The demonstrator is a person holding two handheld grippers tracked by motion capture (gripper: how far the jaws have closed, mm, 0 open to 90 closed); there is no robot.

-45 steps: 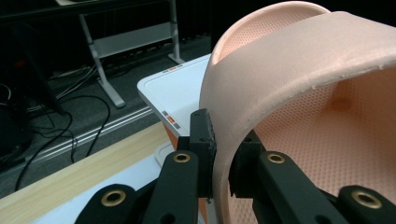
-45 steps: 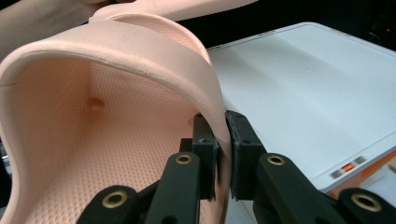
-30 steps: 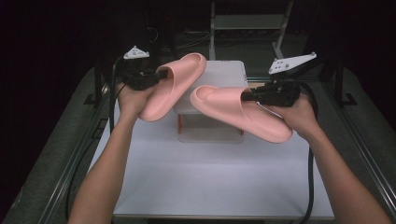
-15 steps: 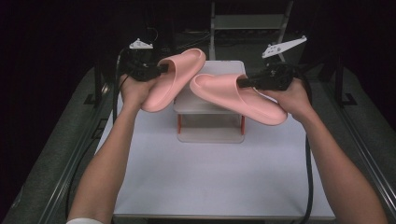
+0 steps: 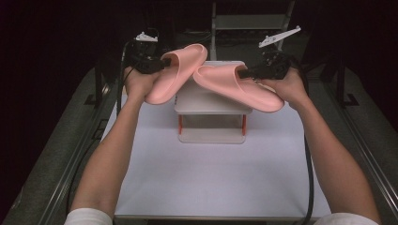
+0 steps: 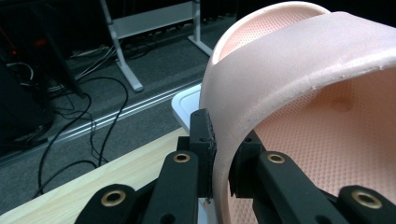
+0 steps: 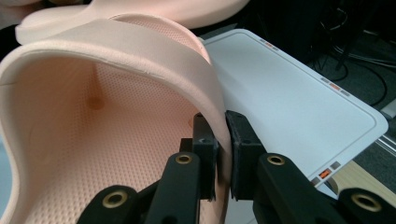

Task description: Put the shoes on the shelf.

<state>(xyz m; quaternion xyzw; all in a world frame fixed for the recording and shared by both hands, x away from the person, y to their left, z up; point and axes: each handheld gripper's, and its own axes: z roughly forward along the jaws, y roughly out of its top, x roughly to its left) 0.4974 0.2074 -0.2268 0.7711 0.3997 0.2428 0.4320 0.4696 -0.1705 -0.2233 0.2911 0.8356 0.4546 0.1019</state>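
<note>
Where slippers (image 5: 213,77) hover, white table (image 5: 211,178), small rack (image 5: 211,117), dark room.

Both forearms raised (jaws clamped).

A small white two-tier rack (image 5: 210,136) with orange posts stands on a white table (image 5: 211,183); a metal-legged stand (image 6: 122,56) and black cables (image 6: 79,116) occupy the grey floor (image 5: 94,93) beyond.

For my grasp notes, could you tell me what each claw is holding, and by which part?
Each holds a pink slipper by its strap: left claw grips the left slipper, right claw the right slipper.
</note>
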